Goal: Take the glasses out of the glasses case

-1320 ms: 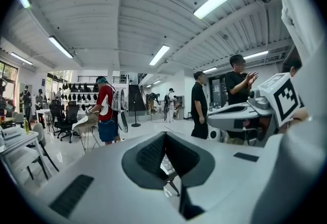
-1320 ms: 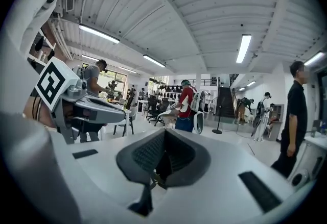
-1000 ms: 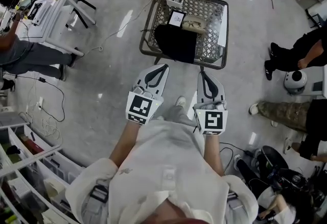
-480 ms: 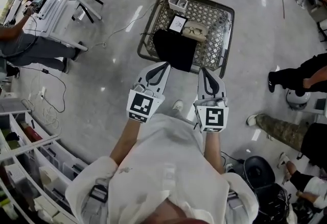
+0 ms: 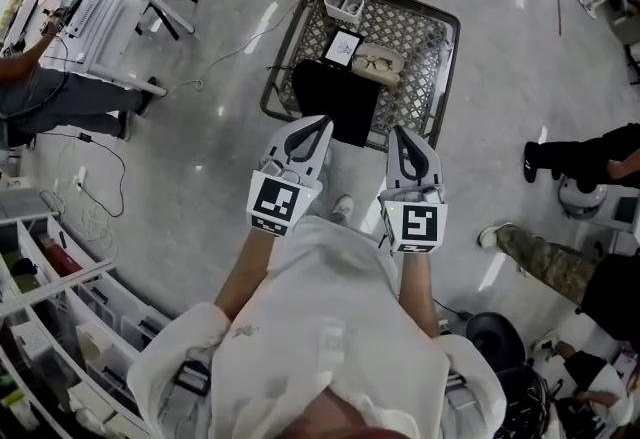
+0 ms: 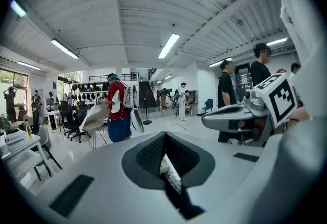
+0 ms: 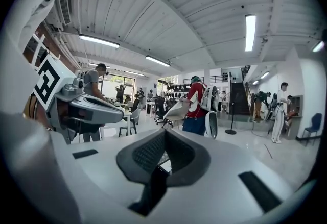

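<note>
Closing in on the mesh desk, the person is bringing the left gripper and right gripper, both shut and empty, to its near edge, while the glasses are sitting untouched on the glasses case.

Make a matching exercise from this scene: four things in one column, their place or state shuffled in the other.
Things:
1. glasses
2. black cloth
3. white bin
4. left gripper

Place or state:
a. at the near edge of the mesh table
b. at the table's far left corner
c. resting in the beige case
d. jaws together, holding nothing

Pairs: 1-c, 2-a, 3-b, 4-d
</note>
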A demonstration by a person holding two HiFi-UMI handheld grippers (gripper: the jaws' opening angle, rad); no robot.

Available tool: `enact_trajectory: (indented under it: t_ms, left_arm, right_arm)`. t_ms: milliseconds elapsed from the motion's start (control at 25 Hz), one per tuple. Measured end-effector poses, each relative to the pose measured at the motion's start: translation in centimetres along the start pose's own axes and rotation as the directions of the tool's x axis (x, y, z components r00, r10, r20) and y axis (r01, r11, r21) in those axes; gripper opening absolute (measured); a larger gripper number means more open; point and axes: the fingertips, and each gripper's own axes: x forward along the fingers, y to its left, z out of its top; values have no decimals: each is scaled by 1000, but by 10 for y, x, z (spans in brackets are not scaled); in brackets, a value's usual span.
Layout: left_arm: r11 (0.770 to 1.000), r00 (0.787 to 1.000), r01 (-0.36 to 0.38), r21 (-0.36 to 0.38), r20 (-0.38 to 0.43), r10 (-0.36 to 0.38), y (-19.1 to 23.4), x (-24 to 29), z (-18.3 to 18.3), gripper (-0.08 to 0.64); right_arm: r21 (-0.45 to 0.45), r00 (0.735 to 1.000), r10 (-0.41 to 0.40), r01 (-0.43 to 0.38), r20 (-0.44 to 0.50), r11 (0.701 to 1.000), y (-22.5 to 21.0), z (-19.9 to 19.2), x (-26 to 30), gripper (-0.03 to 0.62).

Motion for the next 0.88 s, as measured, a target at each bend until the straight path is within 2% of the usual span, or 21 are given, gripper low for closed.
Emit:
enact_trajectory:
  t_ms: [480,880]
  left_arm:
    - [991,991,132,-15,8,-132,46,78,3,12]
    - [972,973,232,-31,-13,-232,100,146,-4,12]
  right_arm:
    - [-5,992,-93,93,-80,996,-26,-9,61,6]
    - [-11,969,-185,185,-162,983,-59,-22,133,6]
